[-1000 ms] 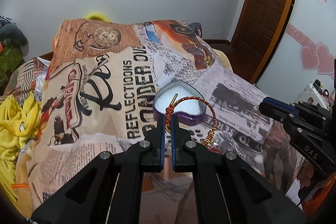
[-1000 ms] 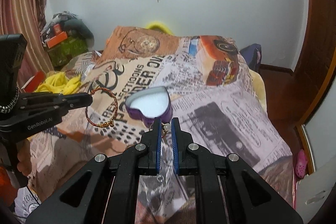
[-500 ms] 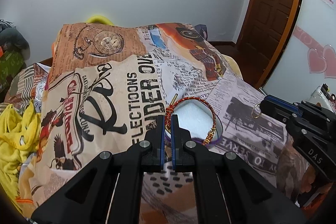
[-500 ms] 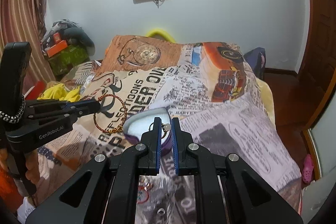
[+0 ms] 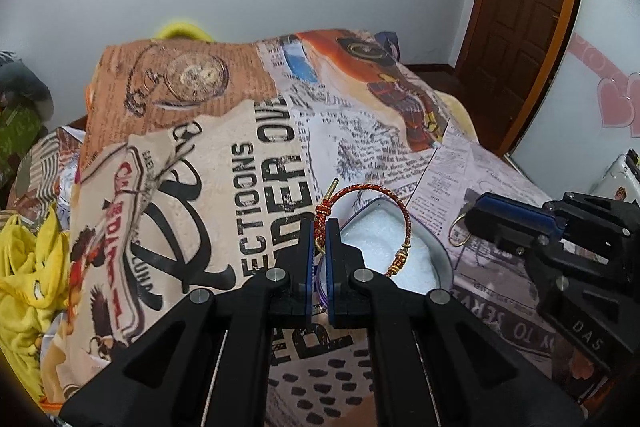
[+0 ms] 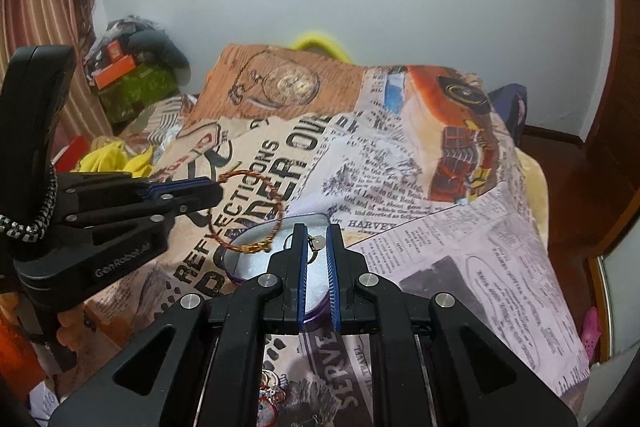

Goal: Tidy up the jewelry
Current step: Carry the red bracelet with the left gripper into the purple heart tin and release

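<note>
Left gripper — jaws closed on the knotted part of a red-and-gold bracelet, which stands as an upright hoop over the heart-shaped box. The box sits on the bed, its white lining exposed and its purple wall showing just below the jaws. In the right wrist view the same bracelet hangs from the left gripper above the near rim of the box.

Right gripper — jaws drawn close with a narrow gap, pinching a small ring whose loop and round tag show between the blades. From the left wrist view the ring projects from the tip of the right gripper, beside the box and apparently not yet over it.

Handling, by judgement: the bracelet is light and holds its hoop shape unsupported, so it is probably a stiff wire core wrapped in cord. The knot or the gold clasp gives the firmest purchase, since the smooth span may pivot in the jaws. Released, it would likely topple flat onto the soft lining. The ring is tiny, hard and slick — it could roll and lose itself in the blanket folds, so it is best let go low over the lining. Neither piece looks fragile.
</note>
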`<control>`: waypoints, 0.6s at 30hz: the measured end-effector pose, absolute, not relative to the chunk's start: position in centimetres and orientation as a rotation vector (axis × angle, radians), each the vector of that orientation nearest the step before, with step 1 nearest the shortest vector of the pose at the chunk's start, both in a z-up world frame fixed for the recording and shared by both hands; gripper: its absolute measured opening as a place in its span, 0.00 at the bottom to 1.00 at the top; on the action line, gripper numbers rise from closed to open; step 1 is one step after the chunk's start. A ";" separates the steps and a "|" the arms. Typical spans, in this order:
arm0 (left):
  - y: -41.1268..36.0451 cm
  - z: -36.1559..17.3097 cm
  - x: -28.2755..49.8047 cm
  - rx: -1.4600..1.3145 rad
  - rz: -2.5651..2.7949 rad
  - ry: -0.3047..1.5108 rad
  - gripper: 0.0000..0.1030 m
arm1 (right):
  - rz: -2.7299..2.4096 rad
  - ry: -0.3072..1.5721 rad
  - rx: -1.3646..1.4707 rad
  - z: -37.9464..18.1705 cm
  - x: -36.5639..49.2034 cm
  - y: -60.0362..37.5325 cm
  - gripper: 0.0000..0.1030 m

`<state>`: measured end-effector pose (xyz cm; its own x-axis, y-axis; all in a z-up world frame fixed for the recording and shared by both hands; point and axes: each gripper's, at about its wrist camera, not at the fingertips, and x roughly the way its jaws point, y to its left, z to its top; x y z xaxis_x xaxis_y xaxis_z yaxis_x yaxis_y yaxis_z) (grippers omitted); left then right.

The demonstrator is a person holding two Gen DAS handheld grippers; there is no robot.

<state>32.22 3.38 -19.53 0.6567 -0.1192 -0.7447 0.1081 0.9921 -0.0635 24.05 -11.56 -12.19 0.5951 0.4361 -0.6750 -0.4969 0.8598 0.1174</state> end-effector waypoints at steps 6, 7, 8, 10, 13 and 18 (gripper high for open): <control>3.4 -21.3 33.2 -0.014 -0.130 0.894 0.03 | 0.570 0.830 -0.128 -13.9 25.1 -10.4 0.08; 3.3 -21.5 33.2 -0.013 -0.134 0.900 0.03 | 0.572 0.839 -0.132 -14.1 25.2 -10.2 0.08; 3.2 -21.6 33.3 -0.009 -0.137 0.903 0.03 | 0.574 0.845 -0.135 -14.3 25.3 -10.2 0.08; 2.9 -21.8 33.4 0.002 -0.141 0.906 0.03 | 0.575 0.861 -0.146 -14.7 25.4 -10.0 0.08; 2.6 -22.0 33.5 0.016 -0.142 0.912 0.03 | 0.579 0.879 -0.157 -15.0 25.6 -9.8 0.08; 2.5 -22.3 33.7 0.017 -0.148 0.928 0.03 | 0.579 0.900 -0.171 -15.4 25.7 -9.5 0.08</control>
